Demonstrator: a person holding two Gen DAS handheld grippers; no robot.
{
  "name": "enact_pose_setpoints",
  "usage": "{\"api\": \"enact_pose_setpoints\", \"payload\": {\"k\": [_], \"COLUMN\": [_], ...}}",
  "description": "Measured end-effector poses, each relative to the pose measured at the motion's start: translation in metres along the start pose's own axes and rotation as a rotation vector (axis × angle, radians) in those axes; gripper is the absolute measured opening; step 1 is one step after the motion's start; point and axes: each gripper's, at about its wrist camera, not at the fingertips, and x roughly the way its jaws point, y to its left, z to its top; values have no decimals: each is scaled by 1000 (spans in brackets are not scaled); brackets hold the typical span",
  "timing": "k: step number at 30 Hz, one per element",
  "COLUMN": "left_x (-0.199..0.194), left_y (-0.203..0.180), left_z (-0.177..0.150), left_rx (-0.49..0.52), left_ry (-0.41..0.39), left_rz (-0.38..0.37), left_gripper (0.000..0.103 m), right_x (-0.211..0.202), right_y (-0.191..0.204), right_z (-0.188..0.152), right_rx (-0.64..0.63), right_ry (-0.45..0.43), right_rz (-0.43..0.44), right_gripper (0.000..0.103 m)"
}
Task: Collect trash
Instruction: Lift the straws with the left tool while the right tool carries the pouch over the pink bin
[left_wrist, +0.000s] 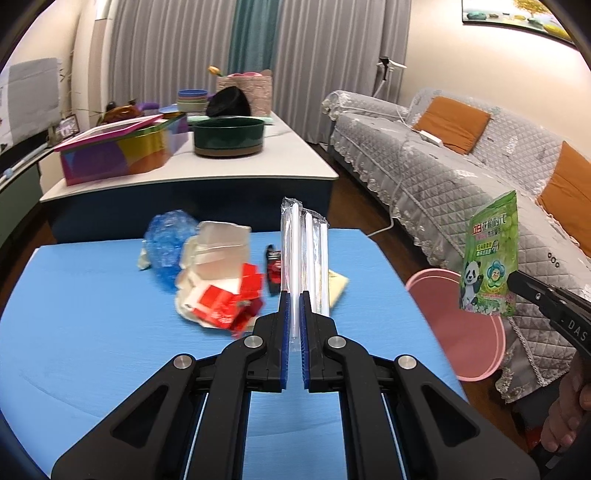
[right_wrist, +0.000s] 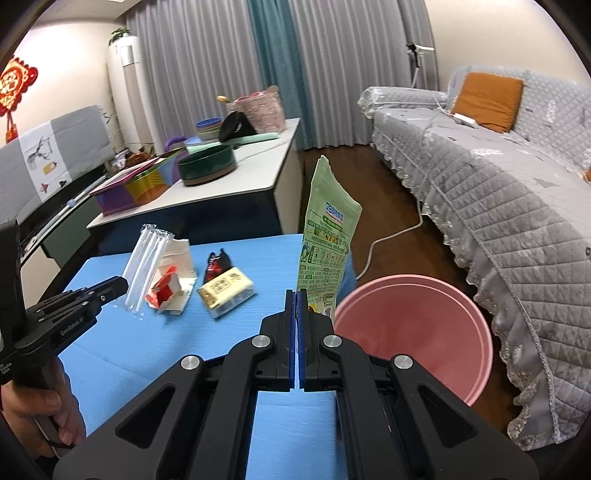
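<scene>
My left gripper (left_wrist: 294, 295) is shut on a clear packet of white straws (left_wrist: 304, 254), which stands upright above the blue table (left_wrist: 92, 314). The same packet of straws (right_wrist: 146, 266) shows in the right wrist view, held by the left gripper (right_wrist: 122, 286). My right gripper (right_wrist: 296, 293) is shut on a green panda pouch (right_wrist: 327, 240), held upright near the table's right edge. The green pouch (left_wrist: 487, 258) hangs beside the pink bin (left_wrist: 476, 332). The pink bin (right_wrist: 413, 332) stands on the floor, open side up.
On the table lie a crumpled red and white carton (left_wrist: 221, 284), a blue plastic bag (left_wrist: 168, 240), a black and red wrapper (right_wrist: 218, 264) and a yellow packet (right_wrist: 227, 290). A white table (left_wrist: 258, 162) with boxes and bowls stands behind. A grey sofa (right_wrist: 498, 192) is on the right.
</scene>
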Motion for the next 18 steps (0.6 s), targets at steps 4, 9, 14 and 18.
{"api": "enact_pose_setpoints", "payload": {"k": [4,9,14,18], "left_x": [2,5,9,12], "left_y": [-16,-38,-62,-79], "left_z": [3,5,9,11], "left_rx": [15,23,47,67], "left_ry": [5,10,8,9], "left_rz": [-19,-37,-58,-74], "left_gripper": [5,5,5,5], "right_x": [-4,-8,-13,-14], "right_y": [-13,-30,-40,-49], "right_z": [1,3,6,7], "right_rx": [21,67,83,106], "right_ry": [1,3,-10,-13], "right_rz": [-24,-33,-49,-57], "right_gripper": [1,1,1,1]}}
